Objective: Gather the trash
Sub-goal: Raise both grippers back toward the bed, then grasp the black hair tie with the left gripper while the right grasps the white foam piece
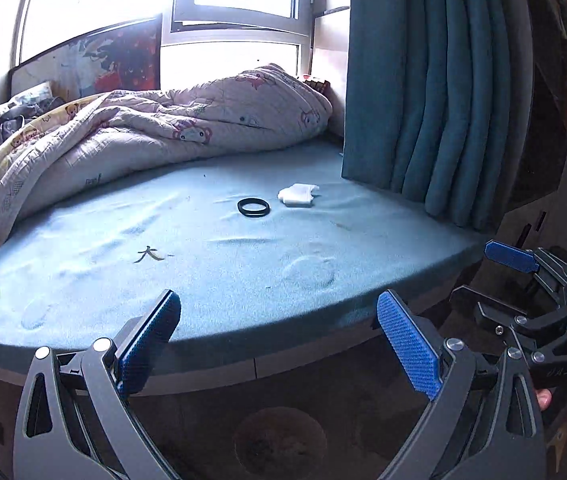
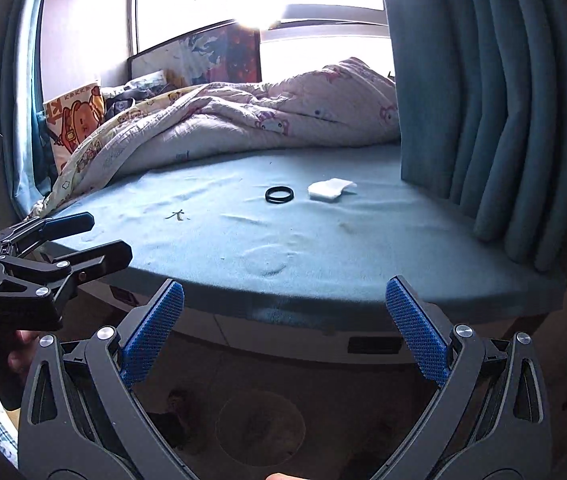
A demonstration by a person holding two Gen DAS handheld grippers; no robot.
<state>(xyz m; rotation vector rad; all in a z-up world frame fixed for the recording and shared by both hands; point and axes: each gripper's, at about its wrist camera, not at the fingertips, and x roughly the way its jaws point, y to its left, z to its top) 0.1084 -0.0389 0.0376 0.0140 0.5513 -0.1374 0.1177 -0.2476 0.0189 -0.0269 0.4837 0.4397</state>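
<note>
**Both tools wide open short of the bed edge**

A rumpled cartoon-print quilt (image 1: 131, 136) is heaped along the left and back of the bed (image 1: 211, 272). On the teal sheet, a small dark scrap (image 1: 148, 256) lies nearest the left, then a black ring (image 1: 254, 207), and just beside it on the right a crumpled white tissue (image 1: 298, 193). A teal curtain (image 1: 423, 92) hangs at the right. The left tool (image 1: 279, 332) and right tool (image 2: 284, 316) both gape wide, holding nothing, well apart from the trash.
</note>
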